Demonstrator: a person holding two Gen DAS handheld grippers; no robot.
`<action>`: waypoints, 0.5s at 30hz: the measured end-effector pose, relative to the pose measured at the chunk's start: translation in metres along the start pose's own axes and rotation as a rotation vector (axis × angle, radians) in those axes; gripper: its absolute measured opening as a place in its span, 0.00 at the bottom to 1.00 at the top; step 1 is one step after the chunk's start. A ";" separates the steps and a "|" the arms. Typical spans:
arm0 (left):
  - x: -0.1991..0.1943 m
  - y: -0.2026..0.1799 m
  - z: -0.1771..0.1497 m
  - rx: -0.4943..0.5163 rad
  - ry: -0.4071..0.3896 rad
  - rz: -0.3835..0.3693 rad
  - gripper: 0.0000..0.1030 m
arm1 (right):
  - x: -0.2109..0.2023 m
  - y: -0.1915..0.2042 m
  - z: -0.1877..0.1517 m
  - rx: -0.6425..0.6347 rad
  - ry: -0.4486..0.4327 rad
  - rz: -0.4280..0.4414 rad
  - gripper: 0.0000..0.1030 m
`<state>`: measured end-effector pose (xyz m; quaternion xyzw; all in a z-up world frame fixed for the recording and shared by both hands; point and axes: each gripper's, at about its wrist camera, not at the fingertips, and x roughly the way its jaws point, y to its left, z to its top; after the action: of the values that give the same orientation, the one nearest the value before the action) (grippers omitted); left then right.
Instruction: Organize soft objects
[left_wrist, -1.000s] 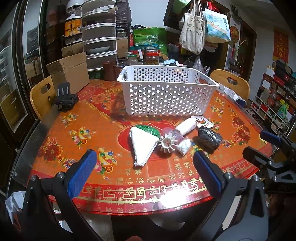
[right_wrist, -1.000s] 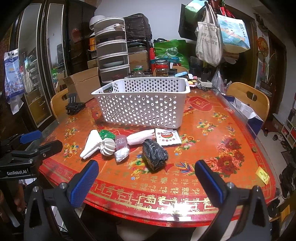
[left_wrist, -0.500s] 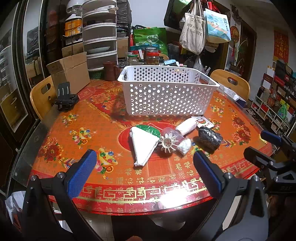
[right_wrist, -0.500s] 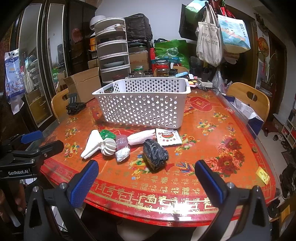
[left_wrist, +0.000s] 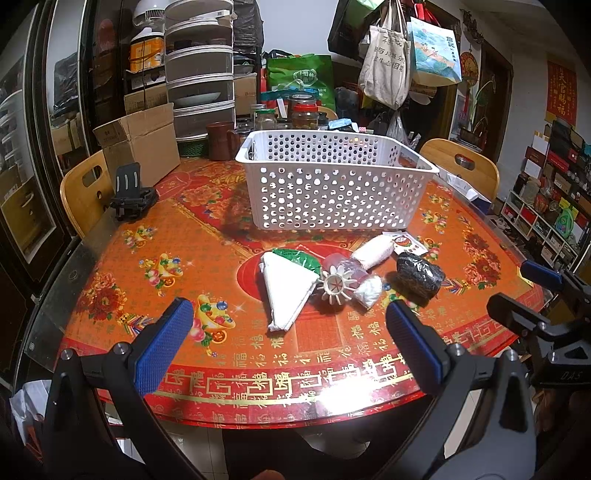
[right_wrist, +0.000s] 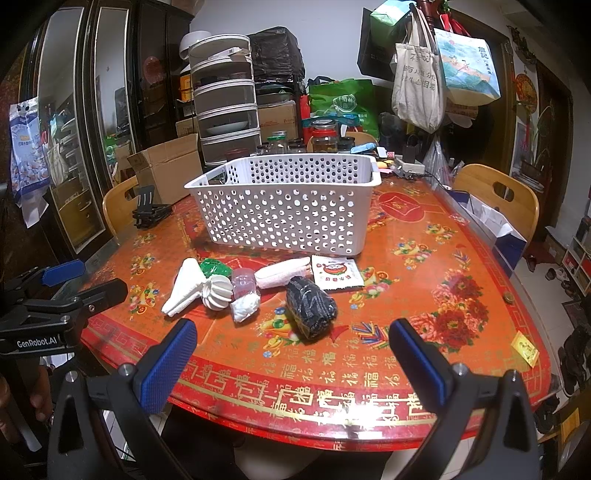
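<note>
A white perforated basket stands at the middle of the red round table. In front of it lie a folded white cloth, a green item, a white ribbed ball, a pinkish clear pouch, a small white bundle, a white roll, a black rolled cloth and a printed packet. My left gripper and right gripper are both open and empty, near the table's front edge.
A black phone stand and a cardboard box sit at the back left. Jars, stacked drawers and hanging bags stand behind the basket. Wooden chairs flank the table.
</note>
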<state>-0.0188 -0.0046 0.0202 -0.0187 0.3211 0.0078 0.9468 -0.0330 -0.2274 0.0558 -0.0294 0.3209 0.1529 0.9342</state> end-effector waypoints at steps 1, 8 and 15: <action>0.000 0.000 0.000 0.000 0.000 -0.001 1.00 | 0.000 0.000 0.000 0.000 0.000 0.000 1.00; 0.000 0.000 0.001 0.000 0.000 -0.001 1.00 | 0.000 0.000 0.000 0.000 0.000 0.000 1.00; 0.000 0.000 0.000 0.001 -0.002 0.007 1.00 | 0.000 0.000 0.000 0.000 0.001 -0.001 1.00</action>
<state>-0.0185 -0.0045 0.0202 -0.0168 0.3202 0.0108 0.9471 -0.0329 -0.2274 0.0556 -0.0294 0.3213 0.1526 0.9341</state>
